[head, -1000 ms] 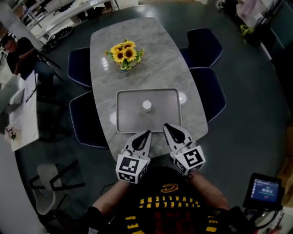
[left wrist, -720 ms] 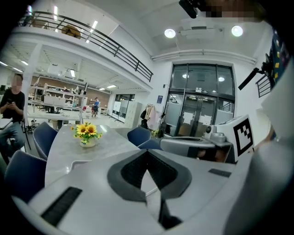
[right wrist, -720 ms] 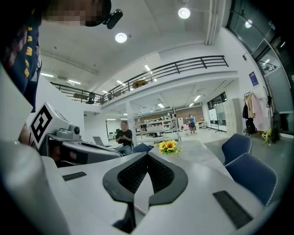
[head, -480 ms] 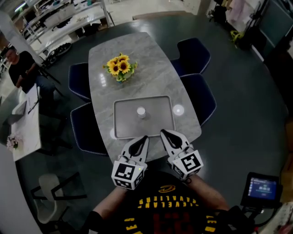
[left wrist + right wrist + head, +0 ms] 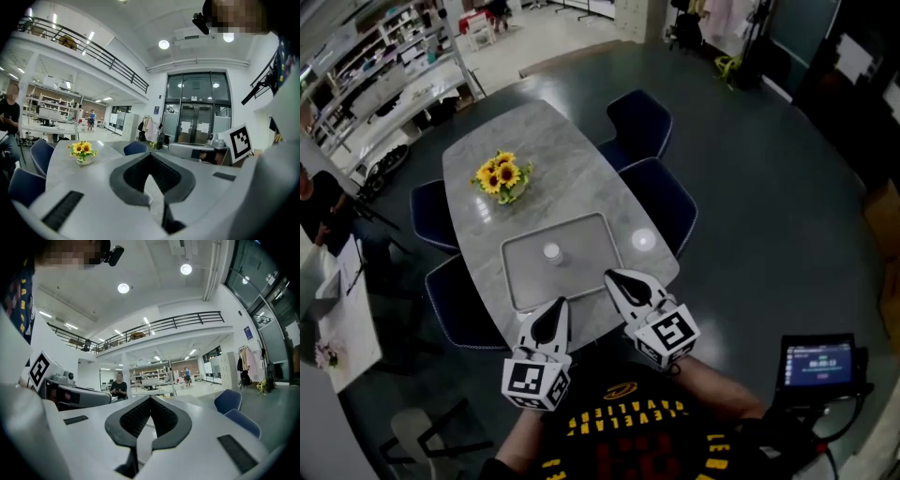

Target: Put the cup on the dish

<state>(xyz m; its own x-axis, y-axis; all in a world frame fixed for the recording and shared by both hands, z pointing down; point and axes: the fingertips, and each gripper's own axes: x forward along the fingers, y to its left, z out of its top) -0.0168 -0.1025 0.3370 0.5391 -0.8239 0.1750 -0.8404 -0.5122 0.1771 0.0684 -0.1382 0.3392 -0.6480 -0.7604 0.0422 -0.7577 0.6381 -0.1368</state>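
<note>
In your head view, the cup (image 5: 551,251) stands in the grey tray (image 5: 520,286) on the table (image 5: 478,169). The dish (image 5: 643,240) lies just beside the tray's right edge, apart from the cup, and your left gripper (image 5: 559,306) and right gripper (image 5: 614,278) are held at the table's near end. In your left gripper view the jaws are pressed together with nothing between them, and your right gripper view shows the same: jaws closed, empty.

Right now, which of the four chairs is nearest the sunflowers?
The far left chair: the sunflowers stand at the table's far end, closer to its left edge.
</note>
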